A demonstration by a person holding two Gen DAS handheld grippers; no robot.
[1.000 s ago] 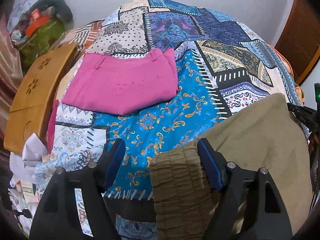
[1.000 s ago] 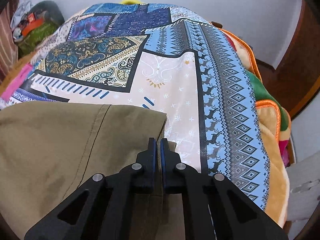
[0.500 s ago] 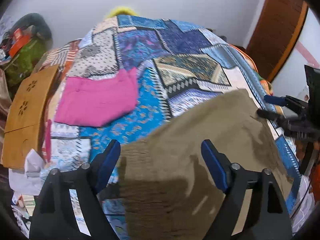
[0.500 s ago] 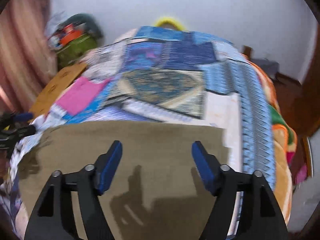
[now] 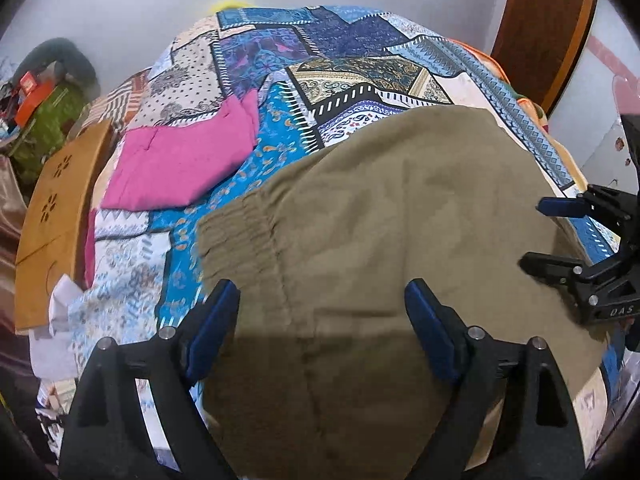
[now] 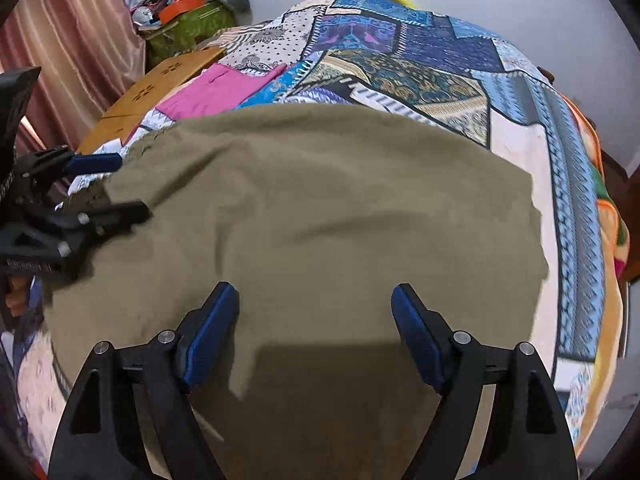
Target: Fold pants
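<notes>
Olive-brown pants (image 5: 380, 240) lie folded flat on the patchwork bedspread, their gathered elastic waistband (image 5: 236, 232) at the left. They also fill the middle of the right wrist view (image 6: 320, 216). My left gripper (image 5: 320, 304) is open and empty, held above the pants near the waistband end. My right gripper (image 6: 316, 304) is open and empty above the other end. Each gripper shows in the other's view: the right one (image 5: 560, 236) at the right edge, the left one (image 6: 100, 188) at the left edge.
Folded pink pants (image 5: 184, 160) lie on the bedspread (image 5: 360, 68) beyond the waistband. A wooden board (image 5: 52, 208) stands at the bed's left side. Bags and clutter (image 6: 180, 12) sit in the far left corner. A wooden door (image 5: 548, 24) is at the right.
My right gripper was shut on the pants' edge a second ago and has opened and let go. Both grippers have lifted and drawn back, so the whole folded pants show.
</notes>
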